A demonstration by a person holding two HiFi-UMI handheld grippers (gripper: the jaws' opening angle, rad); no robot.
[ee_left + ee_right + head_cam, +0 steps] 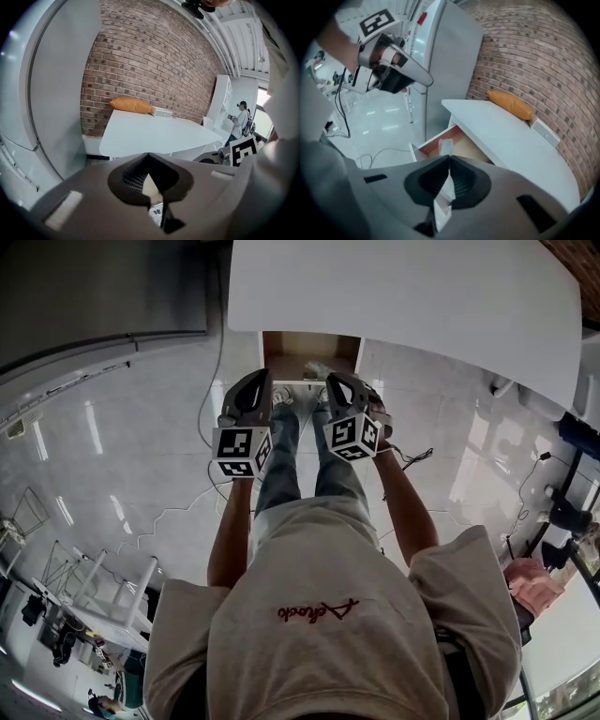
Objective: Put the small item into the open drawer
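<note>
Since the small item already lies in the open drawer, just ahead of and below my right tool, I'd judge the placing done. Its long axis runs away from the tool, deeper into the drawer. Right tool sits nearer to it than left tool. Both have jaws closed together, nothing clearly held. Drawer hangs under the tabletop.

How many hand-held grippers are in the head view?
2. The left hand-held gripper is held before the open drawer; the right hand-held gripper, shut on a white packet, is beside it.
</note>
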